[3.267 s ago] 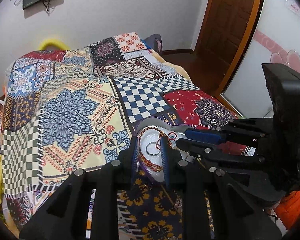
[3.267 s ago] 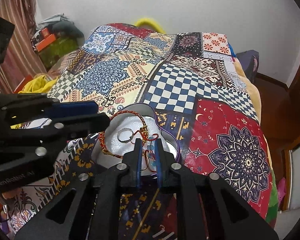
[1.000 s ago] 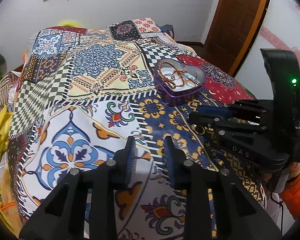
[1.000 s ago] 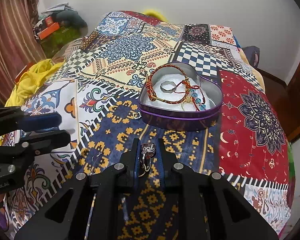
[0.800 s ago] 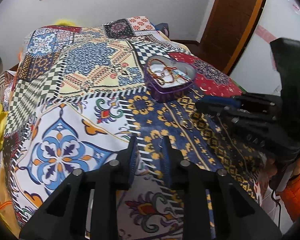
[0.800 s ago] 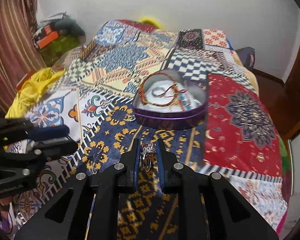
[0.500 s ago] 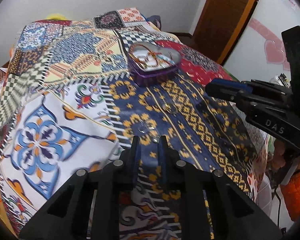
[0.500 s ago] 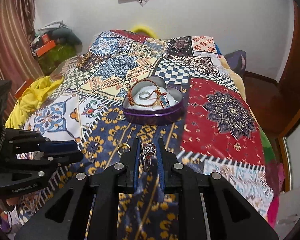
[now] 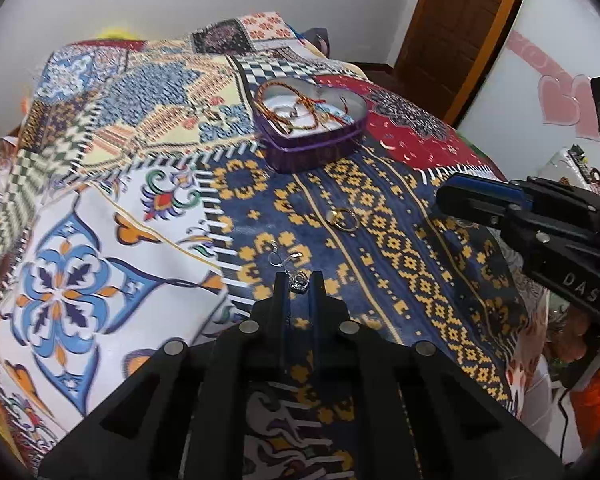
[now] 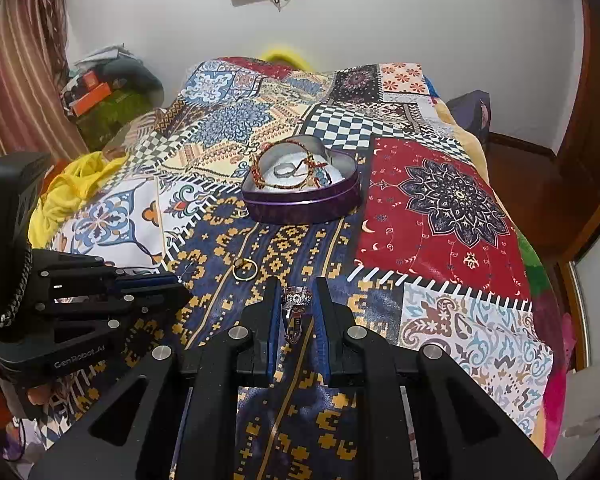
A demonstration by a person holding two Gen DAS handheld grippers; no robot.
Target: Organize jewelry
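A purple heart-shaped tin (image 9: pixel 312 152) (image 10: pixel 300 200) sits on the patterned bedspread and holds bracelets and a ring. A gold ring (image 9: pixel 344 219) (image 10: pixel 245 269) lies on the blue patch in front of it. My left gripper (image 9: pixel 299 284) has its narrow-set fingers around a small silver earring (image 9: pixel 298 282) lying on the cloth; its hook (image 9: pixel 278 258) lies just ahead. My right gripper (image 10: pixel 297 300) is shut on a silver ring (image 10: pixel 296 300), held above the spread. The right gripper also shows in the left wrist view (image 9: pixel 460 200).
The bed's front and right edges drop off near both grippers. A yellow cloth (image 10: pixel 64 196) and clutter lie at the left side. A wooden door (image 9: pixel 460 28) stands at the far right.
Both grippers pulled back from the tin toward the bed's near edge. The right one took the silver ring. The left one lowered and narrowed around the earring.
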